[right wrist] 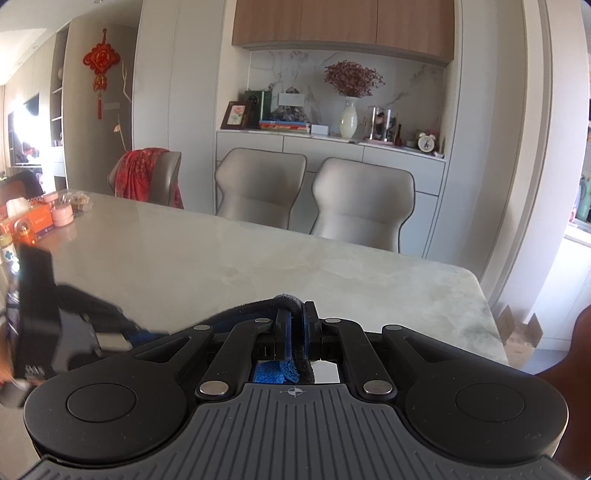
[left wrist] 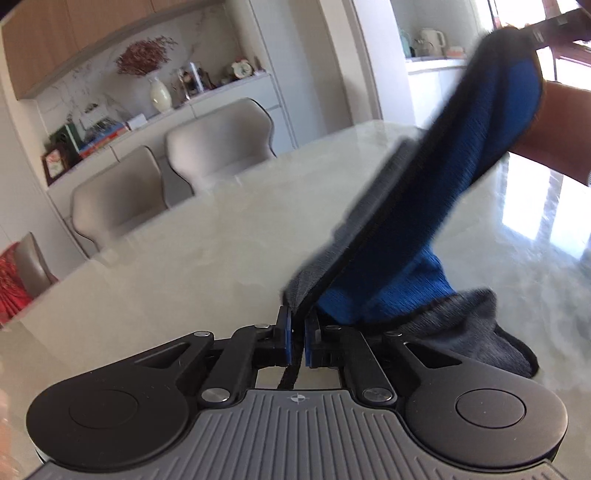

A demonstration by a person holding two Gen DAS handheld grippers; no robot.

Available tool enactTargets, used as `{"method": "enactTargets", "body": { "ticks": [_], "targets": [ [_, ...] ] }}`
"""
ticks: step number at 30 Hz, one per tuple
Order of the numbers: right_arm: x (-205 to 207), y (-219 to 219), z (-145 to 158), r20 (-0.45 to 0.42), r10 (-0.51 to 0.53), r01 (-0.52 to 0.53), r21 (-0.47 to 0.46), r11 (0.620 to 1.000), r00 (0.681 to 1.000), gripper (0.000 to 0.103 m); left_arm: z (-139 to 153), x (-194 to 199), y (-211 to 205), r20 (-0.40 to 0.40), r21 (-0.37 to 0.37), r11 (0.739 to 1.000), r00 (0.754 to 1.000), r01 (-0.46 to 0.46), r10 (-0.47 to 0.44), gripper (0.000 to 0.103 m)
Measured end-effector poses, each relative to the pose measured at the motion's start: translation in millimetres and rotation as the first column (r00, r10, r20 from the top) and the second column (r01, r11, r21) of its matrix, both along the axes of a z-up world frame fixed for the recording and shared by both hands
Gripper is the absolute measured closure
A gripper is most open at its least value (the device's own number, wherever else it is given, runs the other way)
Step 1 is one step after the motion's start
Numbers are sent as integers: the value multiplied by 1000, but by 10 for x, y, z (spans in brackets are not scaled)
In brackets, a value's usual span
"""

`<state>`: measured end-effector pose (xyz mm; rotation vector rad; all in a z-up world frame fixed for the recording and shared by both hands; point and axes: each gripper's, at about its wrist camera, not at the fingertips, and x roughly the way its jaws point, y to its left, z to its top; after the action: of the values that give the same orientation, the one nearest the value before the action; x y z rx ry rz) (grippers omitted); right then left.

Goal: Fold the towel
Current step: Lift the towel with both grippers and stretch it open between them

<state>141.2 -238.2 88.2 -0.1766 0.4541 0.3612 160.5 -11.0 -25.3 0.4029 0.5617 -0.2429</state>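
Observation:
The towel (left wrist: 461,155) is blue on one side and grey on the other, with a black hem. My left gripper (left wrist: 297,328) is shut on one corner of it, just above the marble table (left wrist: 184,258). From there the towel stretches up to the right, toward my right gripper (left wrist: 554,27) at the top right edge of that view. In the right wrist view, my right gripper (right wrist: 297,325) is shut on another corner of the towel (right wrist: 291,365), held above the table (right wrist: 258,258). The left gripper (right wrist: 74,332) shows blurred at that view's left edge.
Two beige chairs (right wrist: 314,199) stand at the table's far side, a third with a red cloth (right wrist: 147,177) to the left. An orange box and small jars (right wrist: 44,218) sit at the table's far left. A cabinet with a vase (right wrist: 349,118) stands behind.

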Motion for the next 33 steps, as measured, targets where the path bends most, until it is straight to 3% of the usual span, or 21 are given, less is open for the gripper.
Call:
{"method": "enactTargets", "body": {
  "ticks": [4, 10, 22, 27, 33],
  "targets": [
    [46, 10, 148, 59, 22, -20, -20, 1000, 998, 97, 497, 169, 69, 94, 17, 1000, 996, -13, 12, 98],
    [220, 67, 490, 174, 61, -52, -53, 997, 983, 97, 1011, 326, 108, 212, 58, 998, 977, -25, 12, 98],
    [692, 108, 1245, 334, 153, -100, -169, 981, 930, 97, 2153, 417, 92, 438, 161, 985, 899, -62, -15, 98],
    [640, 162, 1453, 371, 199, -114, -238, 965, 907, 97, 2323, 287, 59, 459, 199, 978, 888, -65, -35, 98],
    [174, 145, 1138, 268, 262, -182, -291, 939, 927, 97, 1977, -217, 60, 373, 231, 973, 925, -13, -77, 98]
  ]
}}
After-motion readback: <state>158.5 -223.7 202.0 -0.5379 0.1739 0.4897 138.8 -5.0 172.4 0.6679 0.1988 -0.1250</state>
